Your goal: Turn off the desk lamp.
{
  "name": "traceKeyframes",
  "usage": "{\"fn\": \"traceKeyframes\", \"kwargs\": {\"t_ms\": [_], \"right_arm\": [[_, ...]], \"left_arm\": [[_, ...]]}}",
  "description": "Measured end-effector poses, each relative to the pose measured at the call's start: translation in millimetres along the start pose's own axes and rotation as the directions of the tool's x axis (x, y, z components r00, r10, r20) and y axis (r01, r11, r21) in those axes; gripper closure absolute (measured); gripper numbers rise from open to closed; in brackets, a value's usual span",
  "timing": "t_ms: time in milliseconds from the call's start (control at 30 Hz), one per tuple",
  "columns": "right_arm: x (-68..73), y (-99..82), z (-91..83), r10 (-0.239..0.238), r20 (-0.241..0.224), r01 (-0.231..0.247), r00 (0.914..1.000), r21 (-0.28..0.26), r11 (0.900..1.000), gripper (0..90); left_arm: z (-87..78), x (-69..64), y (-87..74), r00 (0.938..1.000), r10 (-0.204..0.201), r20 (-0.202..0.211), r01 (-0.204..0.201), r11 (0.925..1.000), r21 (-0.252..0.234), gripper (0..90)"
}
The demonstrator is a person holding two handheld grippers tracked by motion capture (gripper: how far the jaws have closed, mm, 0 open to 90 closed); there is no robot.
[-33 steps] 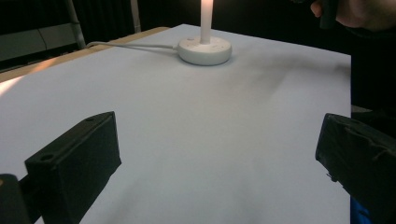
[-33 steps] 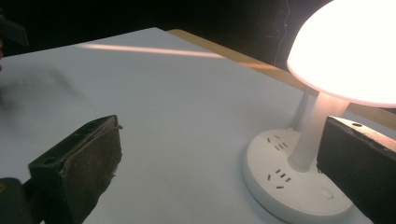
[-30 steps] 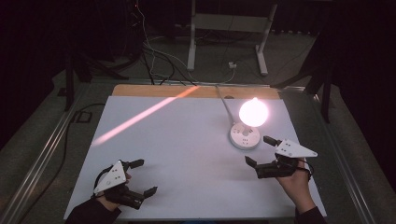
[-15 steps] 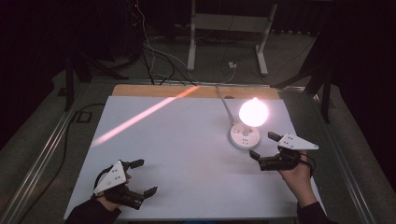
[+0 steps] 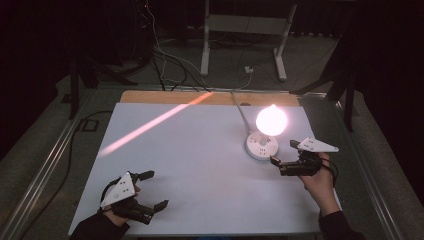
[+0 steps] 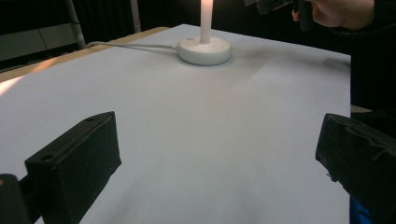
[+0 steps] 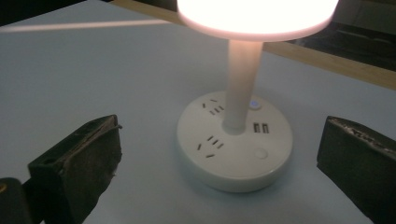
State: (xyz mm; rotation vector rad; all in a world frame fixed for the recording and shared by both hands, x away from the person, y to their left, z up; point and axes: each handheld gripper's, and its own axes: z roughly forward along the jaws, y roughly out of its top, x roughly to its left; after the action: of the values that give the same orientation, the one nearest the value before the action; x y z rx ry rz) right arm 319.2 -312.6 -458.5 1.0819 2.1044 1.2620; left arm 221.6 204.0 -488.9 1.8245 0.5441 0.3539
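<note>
A lit white desk lamp stands on a round base with sockets and buttons, at the right of the white table. My right gripper is open just right of the base, jaws pointing at it. In the right gripper view the base lies between the jaws, a little ahead, under the glowing head. My left gripper is open near the table's front left corner, nothing between its jaws. The left gripper view shows the base far off.
The lamp's cable runs from the base to the table's back edge. A wooden strip borders the back. A streak of orange light crosses the left half. Table legs and cables lie on the dark floor behind.
My right gripper has moved forward and a little left, closer to the lamp base. The left gripper has stayed in place.
</note>
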Motion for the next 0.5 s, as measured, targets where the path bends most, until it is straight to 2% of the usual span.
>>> {"fn": "traceKeyframes", "kwargs": {"t_ms": [200,400,500], "right_arm": [[-5.0,-3.0,9.2,0.035,0.048,-0.036,0.9982,0.012,0.9993,0.0],[-11.4,-7.6,16.0,0.059,0.068,-0.061,0.9959,0.027,0.9977,0.0],[-14.4,-9.3,17.8,0.073,0.079,-0.075,0.9942,0.027,0.9968,5.4]], "left_arm": [[-0.1,-0.2,0.0,1.0,0.0,0.0,0.0,1.0,-0.001,0.5],[-0.2,-0.2,0.1,1.0,0.001,-0.002,-0.001,1.0,-0.002,0.5],[-0.3,-0.1,0.1,1.0,0.0,-0.002,0.0,1.0,-0.003,0.5]]}}
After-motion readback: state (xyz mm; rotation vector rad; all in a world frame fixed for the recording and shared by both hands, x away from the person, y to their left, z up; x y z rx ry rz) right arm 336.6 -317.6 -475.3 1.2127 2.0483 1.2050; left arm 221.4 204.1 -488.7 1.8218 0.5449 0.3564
